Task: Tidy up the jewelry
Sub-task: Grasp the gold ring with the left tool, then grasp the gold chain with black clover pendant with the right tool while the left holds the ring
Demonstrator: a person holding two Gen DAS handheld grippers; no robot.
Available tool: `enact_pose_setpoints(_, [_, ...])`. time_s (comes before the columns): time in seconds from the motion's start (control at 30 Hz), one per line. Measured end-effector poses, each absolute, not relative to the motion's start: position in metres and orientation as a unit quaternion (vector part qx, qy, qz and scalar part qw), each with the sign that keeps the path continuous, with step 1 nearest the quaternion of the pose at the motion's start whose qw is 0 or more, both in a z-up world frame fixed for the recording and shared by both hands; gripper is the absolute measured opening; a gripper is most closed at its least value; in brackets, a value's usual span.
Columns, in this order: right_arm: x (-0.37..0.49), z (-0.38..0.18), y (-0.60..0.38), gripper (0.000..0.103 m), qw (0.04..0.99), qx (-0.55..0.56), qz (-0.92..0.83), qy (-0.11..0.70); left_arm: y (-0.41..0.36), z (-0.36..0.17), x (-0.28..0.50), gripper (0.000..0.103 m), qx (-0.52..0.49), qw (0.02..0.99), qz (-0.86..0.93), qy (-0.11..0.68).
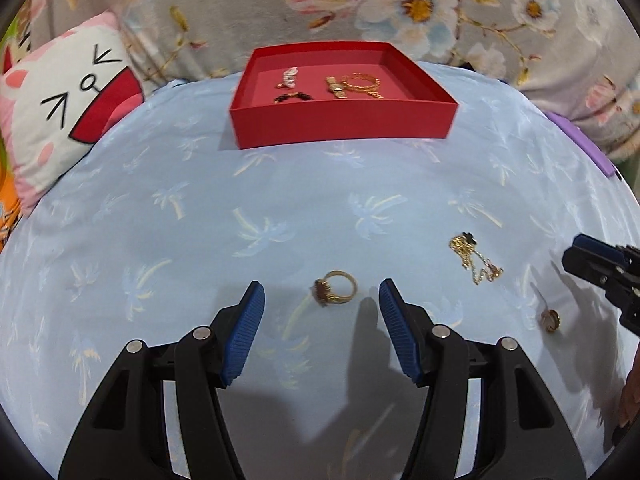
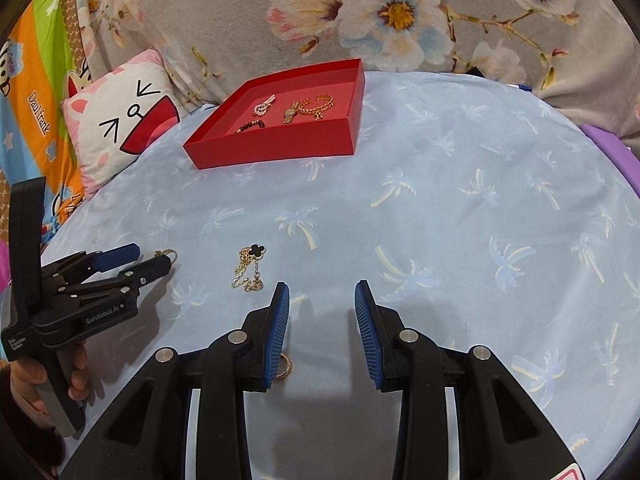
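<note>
The left tongs point(image 1: 322, 292) are wide open and hold nothing. A gold ring with a dark red stone point(image 1: 335, 287) lies on the blue cloth with palm trees point(image 1: 280, 184), right between the two blue pads point(image 1: 250, 332). The pads are not touching the ring.

The right tongs point(image 2: 322, 308) are open too, and they hold nothing. Just beside the left blue pad, partly hidden behind it, lies a small gold ring point(image 2: 285, 366). In the left wrist view that same small ring point(image 1: 551, 320) lies near the tip of the right tongs, which poke in from the right edge.

A gold chain with a black clover charm point(image 2: 250, 266) lies in a little heap on the cloth, between the two tongs. In the left wrist view the chain point(image 1: 474, 258) is to the right of the stone ring.

Far back on the cloth sits a red box point(image 1: 344, 124) with no lid. Inside it are a pink bead piece point(image 2: 264, 106), a dark bead string point(image 2: 250, 125), a small gold watch point(image 2: 291, 114) and a thick gold chain point(image 2: 318, 106).

A white cat pillow point(image 2: 124, 128) lies to the left of the box. A gray flower blanket point(image 2: 400, 12) is behind everything.
</note>
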State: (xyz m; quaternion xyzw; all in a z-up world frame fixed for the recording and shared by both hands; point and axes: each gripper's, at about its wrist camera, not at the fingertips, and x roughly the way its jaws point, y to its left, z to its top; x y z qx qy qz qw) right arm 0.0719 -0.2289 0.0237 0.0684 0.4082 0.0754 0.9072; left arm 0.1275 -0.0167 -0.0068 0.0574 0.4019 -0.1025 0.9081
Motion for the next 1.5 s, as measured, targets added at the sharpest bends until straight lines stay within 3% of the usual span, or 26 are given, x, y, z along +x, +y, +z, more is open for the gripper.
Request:
enact_pose_setpoints(0.1, [0.071, 0.024, -0.231, 0.035, 0.906, 0.076, 0.076, 0.409, -0.021, -0.008, 0.129, 0.058, 0.071, 0.902, -0.134, 0.403])
enact_pose_setpoints(0.2, [0.072, 0.024, -0.231, 0.035, 0.906, 0.076, 0.077, 0.409, -0.021, -0.005, 0.132, 0.066, 0.097, 0.903, -0.157, 0.388])
enact_pose_setpoints(0.37, [0.072, 0.024, -0.23, 0.035, 0.905, 0.074, 0.078, 0.412, -0.02, -0.012, 0.145, 0.066, 0.12, 0.887, -0.185, 0.405])
enact_pose_setpoints(0.57, [0.072, 0.02, -0.227, 0.035, 0.903, 0.071, 0.082, 0.417, -0.02, -0.013, 0.141, 0.043, 0.112, 0.886, -0.186, 0.41])
enact_pose_setpoints(0.7, [0.073, 0.018, -0.223, 0.035, 0.901, 0.069, 0.088, 0.42, -0.026, -0.012, 0.132, 0.022, 0.114, 0.886, -0.191, 0.407])
enact_pose_setpoints(0.8, [0.076, 0.018, -0.218, 0.035, 0.898, 0.069, 0.096, 0.424, -0.026, -0.011, 0.128, 0.02, 0.101, 0.886, -0.198, 0.408])
enact_pose_setpoints(0.9, [0.08, 0.018, -0.211, 0.035, 0.894, 0.066, 0.109, 0.429, -0.025, -0.01, 0.125, 0.011, 0.08, 0.886, -0.203, 0.41])
enact_pose_setpoints(1.33, [0.128, 0.01, -0.168, 0.031, 0.883, 0.029, 0.136, 0.449, -0.016, -0.011, 0.125, 0.01, 0.031, 0.882, -0.215, 0.418])
enact_pose_setpoints(1.5, [0.137, 0.002, -0.162, 0.019, 0.877, 0.023, 0.136, 0.46, -0.014, -0.012, 0.125, 0.01, 0.025, 0.881, -0.219, 0.418])
